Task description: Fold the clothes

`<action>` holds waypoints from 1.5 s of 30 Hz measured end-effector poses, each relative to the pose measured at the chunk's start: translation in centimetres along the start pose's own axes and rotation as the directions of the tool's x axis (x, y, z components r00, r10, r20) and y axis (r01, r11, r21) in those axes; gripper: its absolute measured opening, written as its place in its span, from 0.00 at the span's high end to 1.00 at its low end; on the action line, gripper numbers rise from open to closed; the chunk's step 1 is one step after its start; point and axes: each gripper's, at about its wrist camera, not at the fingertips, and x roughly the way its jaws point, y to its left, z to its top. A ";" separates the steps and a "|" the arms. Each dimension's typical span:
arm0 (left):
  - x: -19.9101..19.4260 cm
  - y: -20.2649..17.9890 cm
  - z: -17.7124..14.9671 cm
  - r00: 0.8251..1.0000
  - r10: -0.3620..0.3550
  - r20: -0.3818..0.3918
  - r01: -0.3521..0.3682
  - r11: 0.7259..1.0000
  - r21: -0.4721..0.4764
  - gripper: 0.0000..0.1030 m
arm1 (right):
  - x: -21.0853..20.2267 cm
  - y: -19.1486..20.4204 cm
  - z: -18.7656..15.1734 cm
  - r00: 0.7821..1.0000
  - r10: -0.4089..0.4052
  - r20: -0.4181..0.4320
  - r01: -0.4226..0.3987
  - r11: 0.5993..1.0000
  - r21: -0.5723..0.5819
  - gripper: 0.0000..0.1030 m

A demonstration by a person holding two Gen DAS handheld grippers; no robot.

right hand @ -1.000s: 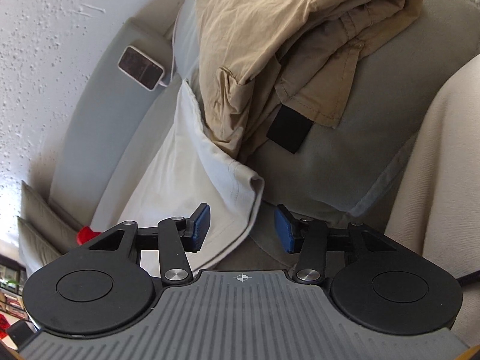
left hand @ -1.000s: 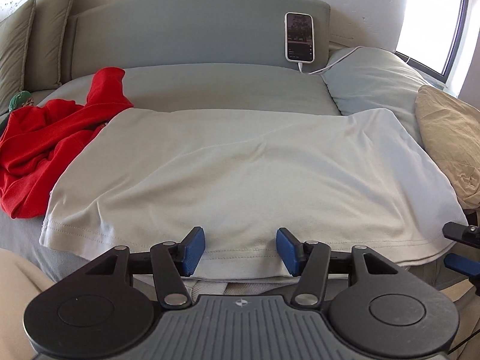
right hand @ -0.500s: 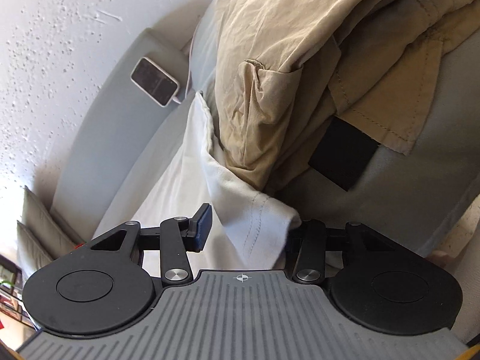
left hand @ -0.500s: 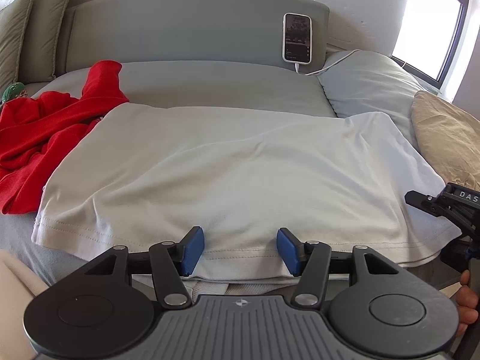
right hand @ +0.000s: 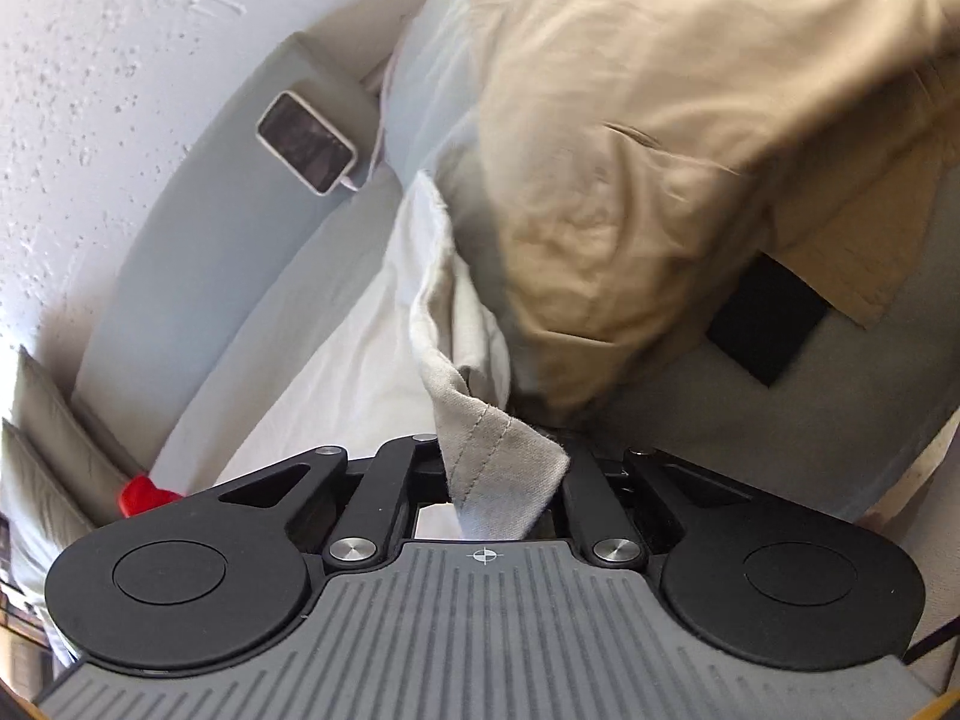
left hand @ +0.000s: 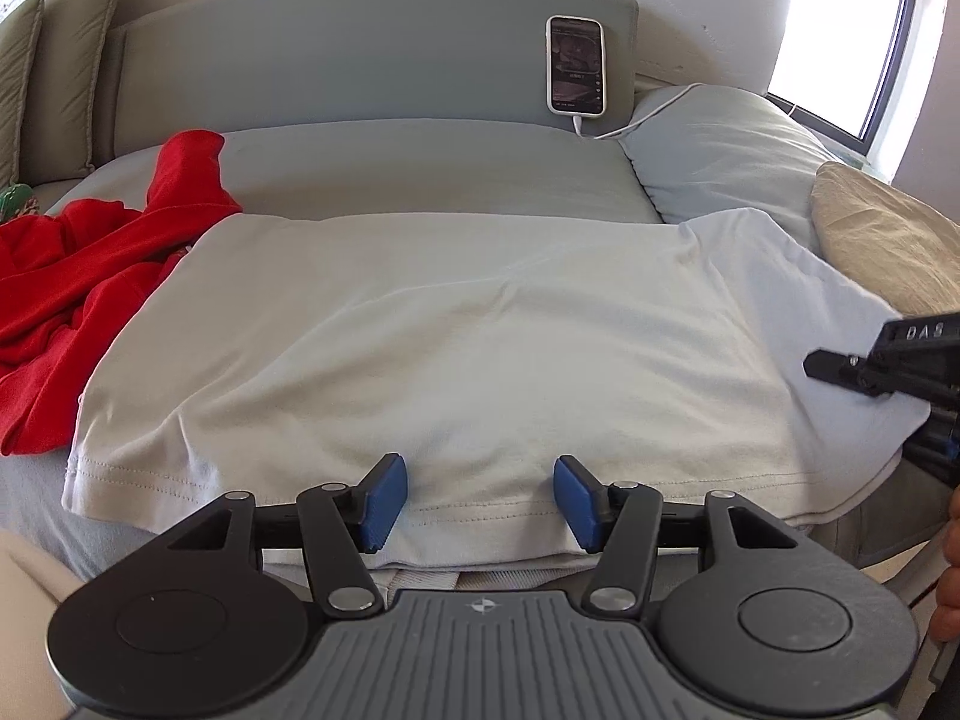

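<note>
Shirt (right hand: 498, 468) corner between closing right jaws

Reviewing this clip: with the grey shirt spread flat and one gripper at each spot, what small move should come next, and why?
Probably close the left gripper on the hem of the grey shirt. Its jaws stand open, with the near hem between the pads but not pinched. The right gripper is closing on the shirt's corner, with cloth bunched between its jaws. With both edges held, the fold could start evenly.

Right tool's (right hand: 504, 474) pads hidden — hem of pale shirt (right hand: 498, 468) covers them.
</note>
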 end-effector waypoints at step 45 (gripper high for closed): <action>-10.3 21.0 0.3 0.966 0.240 0.101 -0.140 0.805 -0.576 0.38 | 1.6 26.0 -13.5 0.925 0.233 -0.299 -0.340 0.858 -0.384 0.92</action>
